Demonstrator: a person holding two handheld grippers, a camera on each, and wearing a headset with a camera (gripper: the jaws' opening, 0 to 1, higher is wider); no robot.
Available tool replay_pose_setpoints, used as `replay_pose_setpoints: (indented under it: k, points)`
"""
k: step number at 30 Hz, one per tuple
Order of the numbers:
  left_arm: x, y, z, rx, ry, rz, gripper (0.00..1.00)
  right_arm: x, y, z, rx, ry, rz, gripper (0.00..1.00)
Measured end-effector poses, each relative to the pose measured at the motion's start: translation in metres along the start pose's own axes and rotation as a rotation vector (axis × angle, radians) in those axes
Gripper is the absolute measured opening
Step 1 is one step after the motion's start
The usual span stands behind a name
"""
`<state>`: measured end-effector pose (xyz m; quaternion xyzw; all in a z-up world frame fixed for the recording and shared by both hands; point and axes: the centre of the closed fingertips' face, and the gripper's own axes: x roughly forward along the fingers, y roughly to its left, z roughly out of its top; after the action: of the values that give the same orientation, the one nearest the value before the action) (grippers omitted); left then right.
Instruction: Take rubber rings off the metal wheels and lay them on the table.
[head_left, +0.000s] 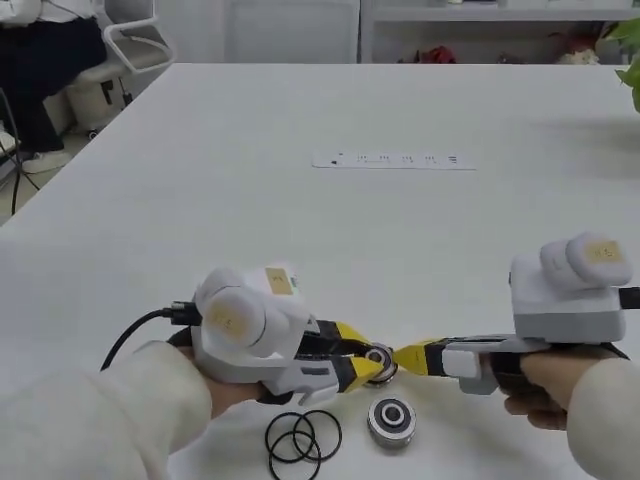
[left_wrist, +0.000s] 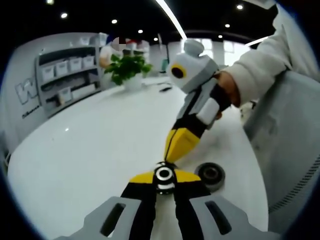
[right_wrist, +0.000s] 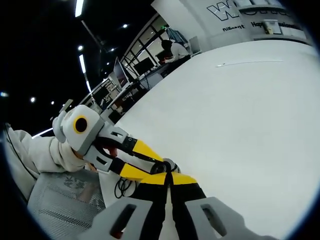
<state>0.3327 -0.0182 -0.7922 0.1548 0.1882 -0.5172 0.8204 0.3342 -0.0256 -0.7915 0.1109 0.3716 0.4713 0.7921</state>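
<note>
Left gripper is clamped on a wheel, low over the table. Right gripper noses in, jaws pinched together at the wheel's rim; whether they've nipped its rubber, I can't tell. Three rings lie loose near the second wheel. The trick now, I'd say: keep the wheel dead steady, catch the rubber alone and peel it sideways off the rim — no yanking, or the wheel may slip out.

Carries three overlapping black rubber rings near the close edge of the white bench, a metal wheel just beside them. Bears a flat white strip farther off, mid-bench.
</note>
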Motion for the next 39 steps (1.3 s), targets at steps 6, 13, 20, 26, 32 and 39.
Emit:
replay_pose_setpoints:
  k: [6, 13, 20, 26, 32, 39]
  points:
    - [0.0001, 0.0, 0.0002, -0.002, -0.001, 0.002, 0.14, 0.0011, 0.0022, -0.0002, -0.014, 0.002, -0.001, 0.0]
    - [0.0, -0.0002, 0.0002, -0.002, -0.003, 0.003, 0.14, 0.0017, 0.0043, -0.0009, -0.031, 0.009, -0.003, 0.0]
    - [-0.0002, -0.0005, 0.0004, -0.006, -0.006, 0.004, 0.14, 0.002, 0.0049, -0.0009, -0.037, 0.01, 0.004, 0.0]
    - [-0.0001, -0.0003, 0.0004, -0.007, -0.009, 0.004, 0.14, 0.0027, 0.0076, -0.0005, -0.04, 0.009, 0.011, 0.0]
    - [-0.0001, 0.0, 0.0003, -0.011, -0.013, 0.004, 0.14, 0.003, 0.0061, 0.0003, -0.04, 0.007, 0.016, 0.0]
    - [-0.0001, -0.0004, 0.0007, -0.013, -0.015, 0.004, 0.14, 0.0034, 0.0077, 0.0008, -0.04, 0.004, 0.025, 0.0]
